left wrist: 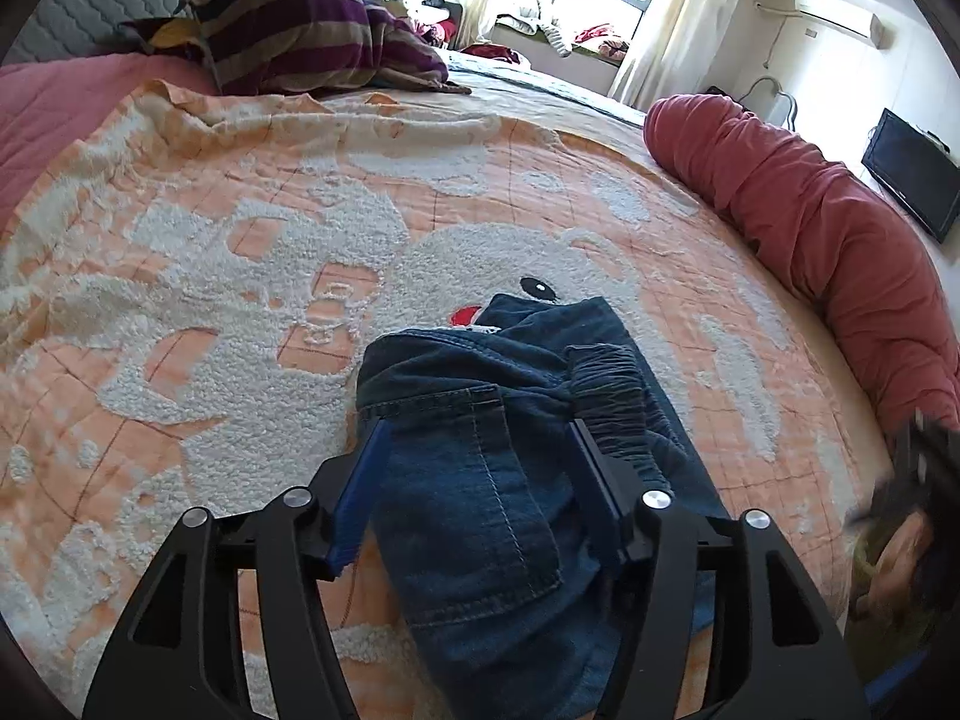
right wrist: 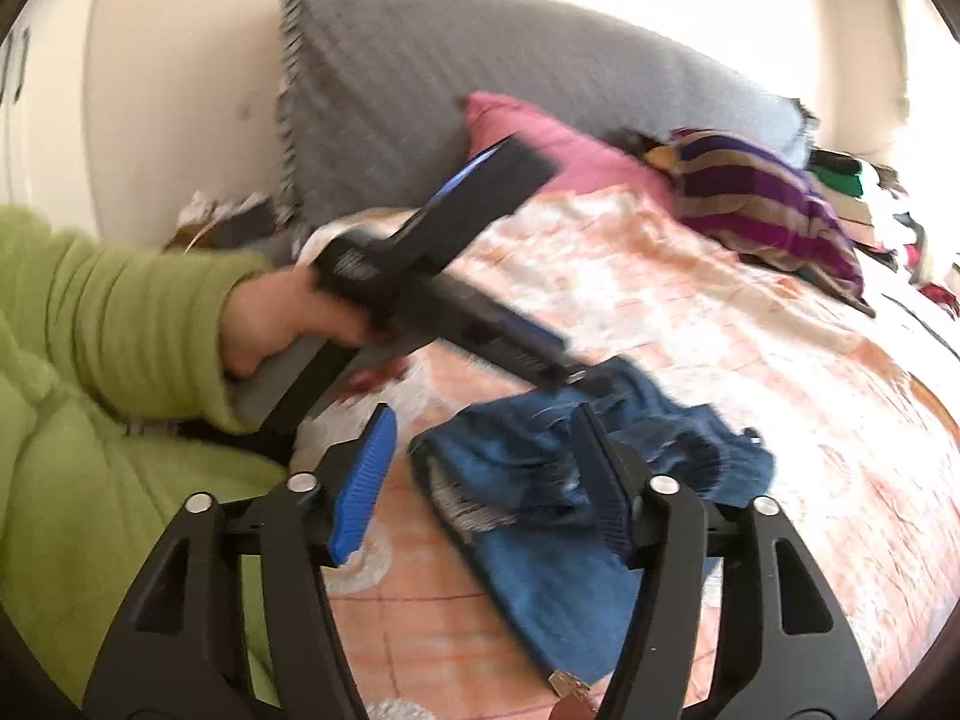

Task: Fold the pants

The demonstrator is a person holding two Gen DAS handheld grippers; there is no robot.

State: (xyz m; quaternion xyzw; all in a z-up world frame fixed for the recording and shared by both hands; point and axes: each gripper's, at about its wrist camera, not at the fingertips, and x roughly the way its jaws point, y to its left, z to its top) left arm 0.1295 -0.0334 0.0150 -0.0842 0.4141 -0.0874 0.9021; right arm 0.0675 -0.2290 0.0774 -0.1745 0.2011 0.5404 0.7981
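Folded dark blue denim pants (left wrist: 480,510) lie in a compact bundle on the orange and white blanket (left wrist: 240,300), a back pocket facing up and the elastic waistband on the right. My left gripper (left wrist: 474,438) hangs over them, open, its blue pads standing off either side of the cloth. In the right wrist view the pants (right wrist: 558,576) lie below my right gripper (right wrist: 483,426), open with nothing between its fingers. A hand in a green sleeve (right wrist: 120,300) holds the left gripper (right wrist: 552,267) above the bundle. The right gripper (left wrist: 924,456) shows blurred at the right edge.
A purple striped pillow (left wrist: 300,30) lies at the far side of the bed. A rolled red duvet (left wrist: 810,228) runs along the right edge. A grey cushion (right wrist: 480,72) and a pink cover (right wrist: 540,138) sit at the head. A dark screen (left wrist: 912,174) stands by the wall.
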